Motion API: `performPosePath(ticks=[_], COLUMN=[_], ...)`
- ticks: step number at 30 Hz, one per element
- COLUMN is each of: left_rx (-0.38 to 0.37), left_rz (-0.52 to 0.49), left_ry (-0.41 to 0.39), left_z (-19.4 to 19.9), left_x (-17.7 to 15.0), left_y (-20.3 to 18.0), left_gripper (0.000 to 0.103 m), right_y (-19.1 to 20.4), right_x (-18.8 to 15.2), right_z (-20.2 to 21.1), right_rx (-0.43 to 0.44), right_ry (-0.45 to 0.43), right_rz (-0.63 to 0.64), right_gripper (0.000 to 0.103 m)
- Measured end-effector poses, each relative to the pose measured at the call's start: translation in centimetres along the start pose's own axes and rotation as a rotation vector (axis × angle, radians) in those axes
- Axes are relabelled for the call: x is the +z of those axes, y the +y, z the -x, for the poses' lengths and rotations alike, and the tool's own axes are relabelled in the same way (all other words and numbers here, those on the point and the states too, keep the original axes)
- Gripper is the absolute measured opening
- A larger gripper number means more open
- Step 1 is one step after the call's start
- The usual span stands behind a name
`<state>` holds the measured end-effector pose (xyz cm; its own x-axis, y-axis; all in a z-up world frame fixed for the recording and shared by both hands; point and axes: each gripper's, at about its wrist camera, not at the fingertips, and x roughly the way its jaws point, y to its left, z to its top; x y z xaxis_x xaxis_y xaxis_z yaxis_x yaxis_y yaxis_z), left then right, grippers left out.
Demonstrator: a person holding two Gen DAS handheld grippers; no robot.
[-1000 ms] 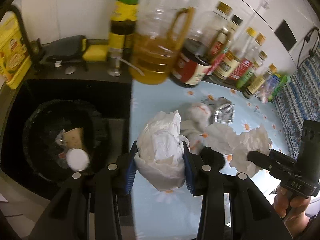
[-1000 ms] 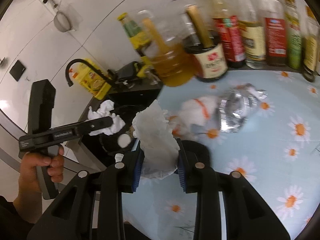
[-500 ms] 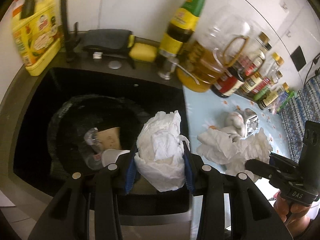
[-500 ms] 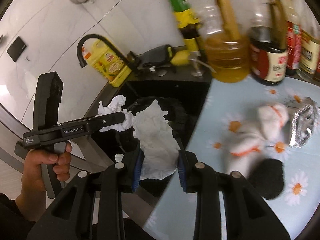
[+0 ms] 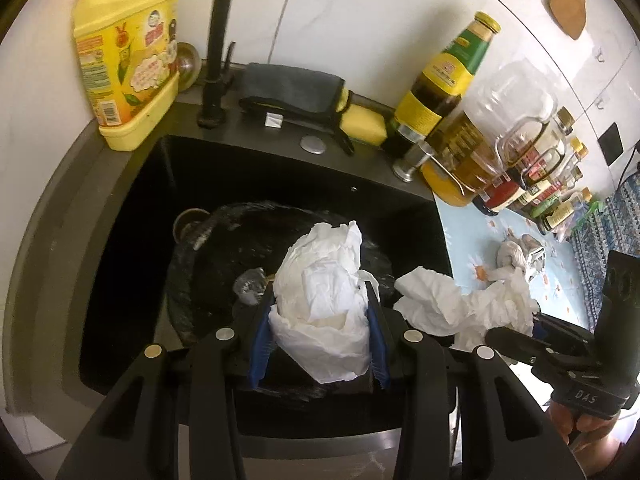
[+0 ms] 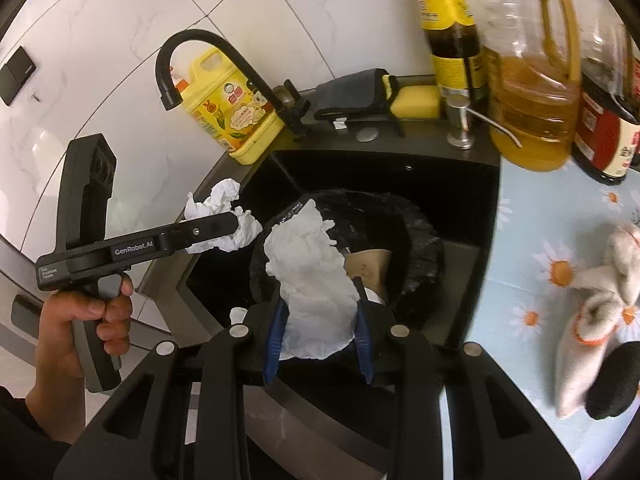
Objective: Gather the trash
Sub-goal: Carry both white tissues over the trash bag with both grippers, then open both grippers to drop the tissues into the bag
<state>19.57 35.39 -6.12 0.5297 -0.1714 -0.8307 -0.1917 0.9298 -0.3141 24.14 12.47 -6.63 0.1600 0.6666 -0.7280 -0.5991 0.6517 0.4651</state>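
Nearest us in the left wrist view, the left gripper (image 5: 320, 334) is clenched on a crumpled white tissue (image 5: 324, 304), its blue pads (image 5: 260, 340) pressing the wad from both sides. Just right of it in that view the right gripper (image 5: 516, 336) comes in from the right edge, clamped on a second tissue wad (image 5: 452, 300) that spreads out past its tips. From the right wrist view we see the same pair the other way round: the right gripper (image 6: 320, 336) grips its wad (image 6: 312, 276) between blue pads, and to the left a hand (image 6: 76, 328) holds the left gripper (image 6: 236, 224) by its handle, white tissue (image 6: 224, 220) bunched at its tips. Both wads hang above a black sink (image 5: 132, 264). In the sink, just beyond the grippers, stands a bin (image 6: 420, 248) lined with a black bag; a brown paper piece (image 6: 368, 268) lies inside it. To the right of the sink a flowered cloth (image 6: 532, 208) covers the counter, and more trash lies there: pale wads with orange marks (image 6: 600, 300) and something black (image 6: 616, 380) beside them. Farther off, on the sink's back ledge, we find a black tap (image 6: 208, 44), a yellow jug (image 5: 124, 56), a grey cloth (image 5: 296, 88) and a yellow sponge (image 5: 364, 124). Along the tiled wall to the right stand a green-topped bottle (image 5: 444, 76), an oil jug (image 6: 532, 96) and a row of smaller bottles (image 5: 548, 192).
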Motion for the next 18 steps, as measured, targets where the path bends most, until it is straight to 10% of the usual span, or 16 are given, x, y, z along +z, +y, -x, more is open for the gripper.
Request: performPosePath(ticks=[18], left_rx=[0.004], left_rz=[0.072], left_ry=[-0.03], left_z=[-0.4], left_x=[1.1], left_y=[4.1], left_gripper=[0.039], right_y=[2.7], right_x=[5.2], right_z=[-4.9], right_rx=[-0.015], right_ry=[0.015], right_rz=[0.09], right_gripper=[0.033])
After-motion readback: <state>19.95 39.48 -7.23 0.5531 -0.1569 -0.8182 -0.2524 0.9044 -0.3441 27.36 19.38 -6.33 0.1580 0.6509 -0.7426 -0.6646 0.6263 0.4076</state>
